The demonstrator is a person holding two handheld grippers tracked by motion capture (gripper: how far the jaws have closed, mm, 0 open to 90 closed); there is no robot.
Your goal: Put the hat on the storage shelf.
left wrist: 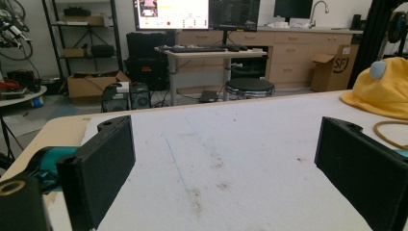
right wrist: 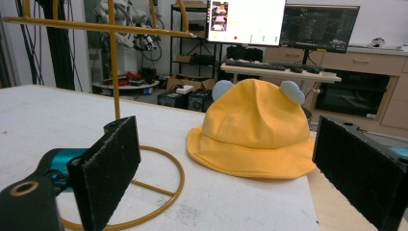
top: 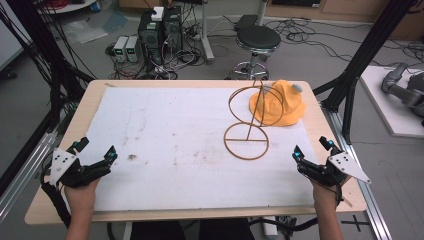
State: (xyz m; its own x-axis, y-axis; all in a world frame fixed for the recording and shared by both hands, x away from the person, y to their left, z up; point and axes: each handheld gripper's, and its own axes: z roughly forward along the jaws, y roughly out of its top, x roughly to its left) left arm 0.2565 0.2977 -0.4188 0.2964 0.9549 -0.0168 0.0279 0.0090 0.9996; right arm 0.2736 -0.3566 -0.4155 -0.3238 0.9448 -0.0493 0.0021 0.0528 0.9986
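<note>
A yellow bucket hat [top: 280, 103] with two small grey ears lies on the white mat [top: 175, 135] at the far right. In front of it stands a brown wire hat stand [top: 247, 122] with a round base and a ring on top. My left gripper [top: 95, 148] rests open at the table's near left, nothing between its jaws. My right gripper [top: 314, 148] is open at the near right. In the right gripper view the hat [right wrist: 252, 127] sits ahead between the jaws, apart from them, with the stand's base [right wrist: 159, 185] at left.
A black stool [top: 257, 40], computer boxes [top: 160, 30] and tangled cables sit on the floor beyond the table's far edge. Black frame posts [top: 360, 65] rise at right and left. In the left gripper view the hat's brim [left wrist: 380, 89] shows at far right.
</note>
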